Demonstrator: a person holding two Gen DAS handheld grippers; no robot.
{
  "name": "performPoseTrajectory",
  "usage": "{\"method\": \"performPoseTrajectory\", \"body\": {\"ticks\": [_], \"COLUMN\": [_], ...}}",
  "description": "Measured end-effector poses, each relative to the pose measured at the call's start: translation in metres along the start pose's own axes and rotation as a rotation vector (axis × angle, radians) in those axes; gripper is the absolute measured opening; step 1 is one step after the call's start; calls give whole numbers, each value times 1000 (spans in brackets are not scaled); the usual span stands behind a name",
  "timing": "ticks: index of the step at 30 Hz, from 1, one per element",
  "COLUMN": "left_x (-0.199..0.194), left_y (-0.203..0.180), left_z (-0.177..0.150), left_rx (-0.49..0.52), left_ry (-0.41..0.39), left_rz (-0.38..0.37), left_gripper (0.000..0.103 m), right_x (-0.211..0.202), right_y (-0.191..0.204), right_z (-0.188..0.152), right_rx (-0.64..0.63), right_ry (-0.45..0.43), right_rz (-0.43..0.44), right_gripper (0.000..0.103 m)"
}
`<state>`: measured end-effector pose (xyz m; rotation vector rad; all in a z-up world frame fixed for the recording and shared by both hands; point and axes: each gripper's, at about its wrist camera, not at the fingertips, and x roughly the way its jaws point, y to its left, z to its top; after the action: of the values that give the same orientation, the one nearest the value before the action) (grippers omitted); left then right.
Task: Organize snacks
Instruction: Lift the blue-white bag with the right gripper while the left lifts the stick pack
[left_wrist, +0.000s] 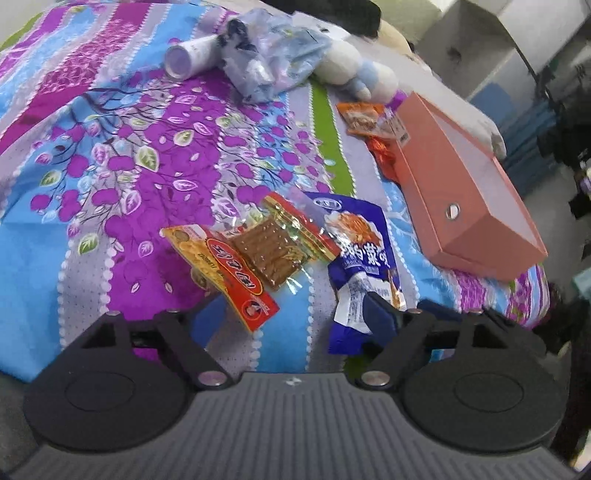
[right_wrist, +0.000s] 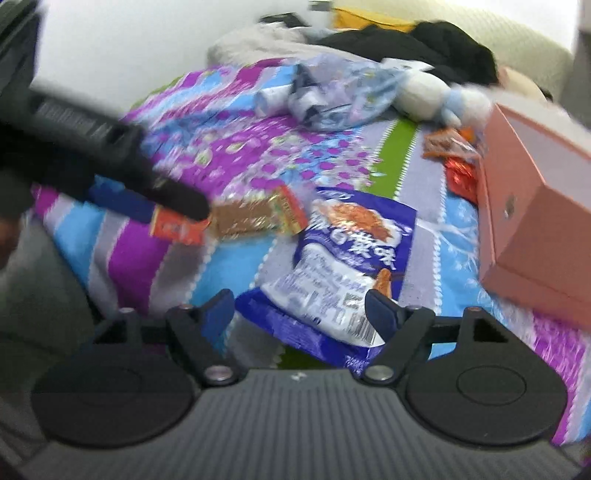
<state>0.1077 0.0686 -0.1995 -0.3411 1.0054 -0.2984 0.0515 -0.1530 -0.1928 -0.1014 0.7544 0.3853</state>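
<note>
I see 3 snack packets lying together near the bed's front edge: a blue packet (right_wrist: 347, 258) flat on the bedspread (left_wrist: 155, 177), a clear-fronted packet of brown strips (left_wrist: 273, 247) touching its left side, and a red and yellow packet (left_wrist: 225, 269) overlapped by that one. My right gripper (right_wrist: 299, 314) has its fingers (right_wrist: 380, 314) spread wide on either side of the blue packet's near end, not pressing it. My left gripper (left_wrist: 295, 317) is also wide open, holding nothing I can see; its right finger (left_wrist: 380, 317) sits over the blue packet's (left_wrist: 358, 258) lower corner. The open pink box (left_wrist: 465, 192) lies near the bed's right edge, with 2 orange packets (left_wrist: 364, 118) against its far end. A plush toy (left_wrist: 354, 66), a crumpled plastic bag (left_wrist: 273, 55) and a white tube (left_wrist: 192, 55) lie toward the far edge.
</note>
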Motion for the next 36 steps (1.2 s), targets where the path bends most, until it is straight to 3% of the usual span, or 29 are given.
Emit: {"method": "performPoseTrajectory", "body": {"ticks": [2,5,8,10,21,24,28,36], "left_x": [-5,-14,-18,-16,37,47,56,81], "left_y": [-2,-6,-7,-8,3,2,-5,-24], "left_z": [4,9,14,16,23,25,28,29], "left_rx": [27,92,123,153,314,344,412,569], "left_ry": [14,-4,-8,-7,88,100,103,96], "left_rz": [-33,9,6,7,95,101,104,127], "left_gripper": [84,84,84,86,88,88,90,91], "right_x": [4,9,21,31,62,60,55,42], "right_y": [-9,-21,-27,-30,-33,-32,-38,-49], "right_z": [6,12,16,16,11,11,14,14], "right_rx": [70,163,215,230,219,194,198,204], "right_ry": [12,8,22,33,73,78,81,78], "right_rz": [8,24,8,-14,-66,-57,-37,-81], "right_gripper": [79,79,80,85,87,80,55,50]}}
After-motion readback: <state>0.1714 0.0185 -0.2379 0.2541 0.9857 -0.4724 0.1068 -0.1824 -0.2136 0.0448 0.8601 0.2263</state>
